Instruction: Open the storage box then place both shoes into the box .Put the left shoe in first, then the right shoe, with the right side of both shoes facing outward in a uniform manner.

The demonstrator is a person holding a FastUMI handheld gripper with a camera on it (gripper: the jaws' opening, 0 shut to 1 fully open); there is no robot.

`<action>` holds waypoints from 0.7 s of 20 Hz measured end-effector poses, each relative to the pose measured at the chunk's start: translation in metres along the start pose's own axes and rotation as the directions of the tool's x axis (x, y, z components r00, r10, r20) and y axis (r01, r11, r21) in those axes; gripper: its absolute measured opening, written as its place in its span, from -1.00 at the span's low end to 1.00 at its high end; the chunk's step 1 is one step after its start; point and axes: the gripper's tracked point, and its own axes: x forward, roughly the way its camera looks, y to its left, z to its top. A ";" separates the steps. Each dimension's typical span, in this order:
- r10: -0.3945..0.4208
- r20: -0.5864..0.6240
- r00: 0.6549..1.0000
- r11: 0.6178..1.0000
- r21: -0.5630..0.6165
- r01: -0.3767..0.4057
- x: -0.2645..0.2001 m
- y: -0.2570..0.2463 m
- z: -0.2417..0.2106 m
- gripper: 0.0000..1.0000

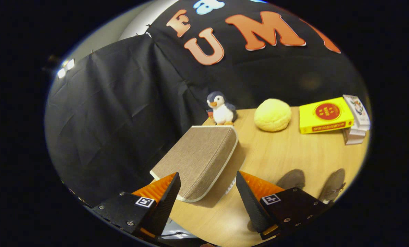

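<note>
So the storage box, lid shut, sits on the table just ahead of my jaws, near corner poking in between them. My gripper is wide open, holding nothing. Two grey shoes are off right, with a penguin plush, a yellow bun and a yellow book beyond.

Gripper with jaws spread wide, near corner of closed storage box between them. Beyond box: toy penguin. Right of box on bench: yellow bun, yellow carton, two shoes.
</note>
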 end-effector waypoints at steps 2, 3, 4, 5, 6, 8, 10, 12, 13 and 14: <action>0.071 -0.057 0.996 0.995 0.077 -0.066 0.017 0.002 -0.019 0.95; 0.100 -0.073 0.992 0.989 0.113 -0.092 0.022 0.003 -0.026 0.94; 0.133 -0.086 0.987 0.982 0.149 -0.119 0.026 0.003 -0.032 0.95; 0.178 -0.093 0.980 0.969 0.191 -0.158 0.030 0.006 -0.036 0.94; 0.217 -0.097 0.971 0.953 0.236 -0.189 0.035 0.008 -0.039 0.94; 0.279 -0.093 0.956 0.916 0.324 -0.236 0.042 0.008 -0.045 0.95; 0.310 -0.083 0.947 0.883 0.394 -0.255 0.050 0.004 -0.049 0.94; 0.345 -0.080 0.935 0.847 0.455 -0.274 0.056 0.001 -0.058 0.93; 0.366 -0.077 0.928 0.826 0.485 -0.286 0.061 0.002 -0.061 0.91; 0.398 -0.060 0.915 0.797 0.518 -0.312 0.064 0.007 -0.062 0.91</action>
